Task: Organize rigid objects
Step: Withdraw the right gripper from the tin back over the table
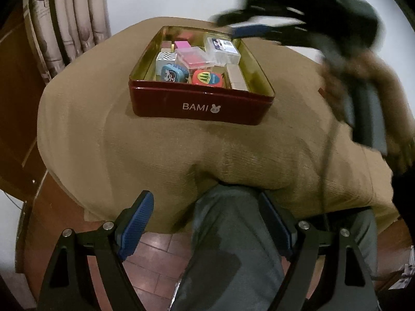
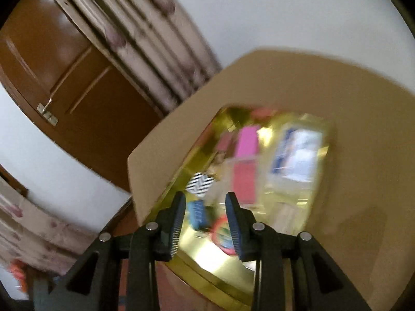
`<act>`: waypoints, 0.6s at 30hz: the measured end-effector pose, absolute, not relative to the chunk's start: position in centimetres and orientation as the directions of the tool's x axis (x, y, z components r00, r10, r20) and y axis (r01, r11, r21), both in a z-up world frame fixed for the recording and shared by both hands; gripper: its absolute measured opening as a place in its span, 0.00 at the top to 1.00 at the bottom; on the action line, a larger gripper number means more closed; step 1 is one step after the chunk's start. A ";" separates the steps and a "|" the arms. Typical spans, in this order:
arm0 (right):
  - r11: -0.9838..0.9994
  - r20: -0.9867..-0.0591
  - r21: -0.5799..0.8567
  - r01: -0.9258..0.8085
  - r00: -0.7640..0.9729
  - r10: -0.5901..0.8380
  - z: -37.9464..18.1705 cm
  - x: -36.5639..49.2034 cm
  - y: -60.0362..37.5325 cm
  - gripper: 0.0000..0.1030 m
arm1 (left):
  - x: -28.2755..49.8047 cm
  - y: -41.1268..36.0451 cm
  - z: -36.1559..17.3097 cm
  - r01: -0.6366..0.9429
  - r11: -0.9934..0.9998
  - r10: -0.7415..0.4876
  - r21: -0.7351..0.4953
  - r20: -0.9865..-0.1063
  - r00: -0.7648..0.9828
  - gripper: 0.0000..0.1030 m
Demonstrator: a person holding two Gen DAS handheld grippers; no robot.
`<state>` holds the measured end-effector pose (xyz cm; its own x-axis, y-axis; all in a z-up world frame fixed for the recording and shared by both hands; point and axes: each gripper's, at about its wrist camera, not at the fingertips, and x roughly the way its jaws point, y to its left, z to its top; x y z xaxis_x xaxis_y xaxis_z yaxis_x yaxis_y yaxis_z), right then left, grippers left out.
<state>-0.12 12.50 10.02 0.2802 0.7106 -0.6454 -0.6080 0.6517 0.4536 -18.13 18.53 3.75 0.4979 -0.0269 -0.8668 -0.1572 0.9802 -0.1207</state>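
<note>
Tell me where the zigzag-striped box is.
In the left wrist view, the black-and-white zigzag box sits inside the red rectangular tin, left side, just behind the blue cartoon case.

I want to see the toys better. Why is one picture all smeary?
Right wrist view: motion blur smears the tin and its gold inside glares. Left wrist view: the tin is sharp; only the right hand-held gripper is blurred.

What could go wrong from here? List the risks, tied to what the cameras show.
1. The right gripper is motion-blurred above the red tin with open, empty jaws; a fast descent might knock the packed items, such as the clear plastic box.
2. The tin sits on a loose tan cloth that bulges at the near edge; a push might slide it.
3. The left gripper hangs open off the table, too far to steady the tin.
</note>
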 end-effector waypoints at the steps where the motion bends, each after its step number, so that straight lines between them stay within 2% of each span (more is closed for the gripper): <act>1: 0.684 -0.641 0.408 -0.604 0.344 0.686 10.3 -0.8 10.8 0.69 | -18.1 18.5 3.8 -0.156 0.981 -0.023 -0.116 -0.866 0.500 0.23; 6: 0.887 -0.642 0.090 -0.453 0.654 0.399 9.2 -4.7 0.3 0.68 | -18.1 17.0 3.7 -0.128 0.989 -0.001 -0.075 -0.866 0.501 0.23; 9: 0.951 -0.674 -0.042 -0.307 0.711 0.200 6.6 -5.3 -7.1 0.64 | -17.9 15.5 3.9 -0.090 0.995 0.017 -0.032 -0.865 0.502 0.23; 14: 0.990 -0.717 -0.105 -0.096 0.697 -0.009 2.9 -4.3 -18.9 0.64 | -16.3 11.9 4.8 -0.008 0.999 0.036 0.038 -0.848 0.528 0.23; 18: 0.997 -0.732 -0.074 0.020 0.678 -0.068 1.1 -3.9 -24.9 0.64 | -14.4 8.7 5.3 0.043 0.995 0.053 0.091 -0.839 0.542 0.23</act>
<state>-3.88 -24.90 1.15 0.6780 -0.0681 -0.7319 0.0202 0.9971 -0.0740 -14.39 8.69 5.35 0.5421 0.0531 -0.8386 0.0428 0.9950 0.0907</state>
